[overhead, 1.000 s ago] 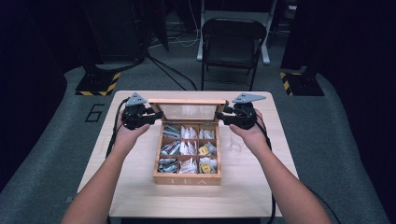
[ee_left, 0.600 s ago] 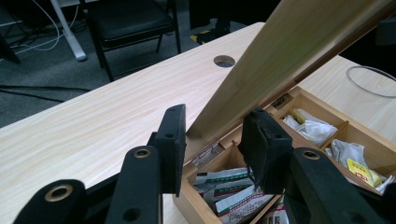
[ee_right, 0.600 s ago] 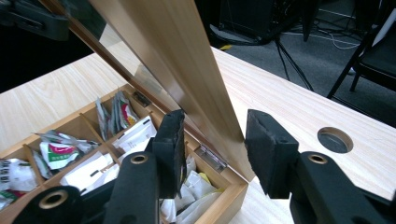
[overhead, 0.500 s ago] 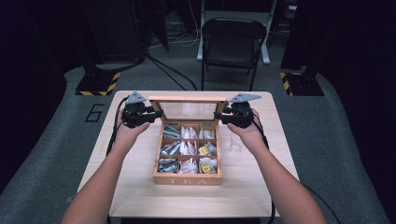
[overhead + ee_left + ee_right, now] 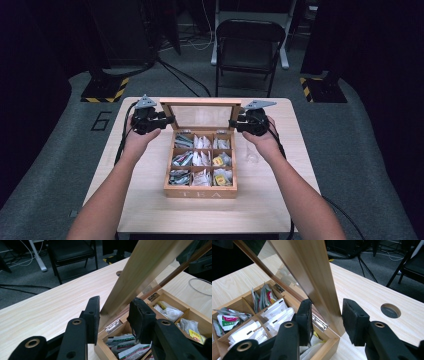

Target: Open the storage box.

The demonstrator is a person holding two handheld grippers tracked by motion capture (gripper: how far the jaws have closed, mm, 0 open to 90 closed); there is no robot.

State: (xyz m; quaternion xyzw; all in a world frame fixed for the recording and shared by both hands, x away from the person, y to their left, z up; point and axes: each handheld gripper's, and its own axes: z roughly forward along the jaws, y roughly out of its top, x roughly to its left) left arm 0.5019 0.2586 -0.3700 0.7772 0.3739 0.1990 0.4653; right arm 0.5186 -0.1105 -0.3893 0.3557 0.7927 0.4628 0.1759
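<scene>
A wooden tea box (image 5: 200,192) sits mid-table, its compartments filled with tea bags (image 5: 200,160). Its glass-paned lid (image 5: 202,102) stands raised at the back. My left gripper (image 5: 167,119) holds the lid's left side rail. In the left gripper view the rail (image 5: 140,270) runs between the pads and the gripper (image 5: 113,315) is shut on it. My right gripper (image 5: 234,122) is at the lid's right side rail. In the right gripper view its jaws have just been closing on the rail (image 5: 307,265), and both pads of the gripper (image 5: 327,315) touch the wood.
The light wooden table (image 5: 150,200) has a round cable hole (image 5: 390,310) behind the box. A clear glass (image 5: 252,157) stands right of the box under my right wrist. A black folding chair (image 5: 250,45) stands beyond the far edge.
The right gripper has shifted a little down and inward against the lid's right edge. The left gripper has stayed in place on the left edge.
</scene>
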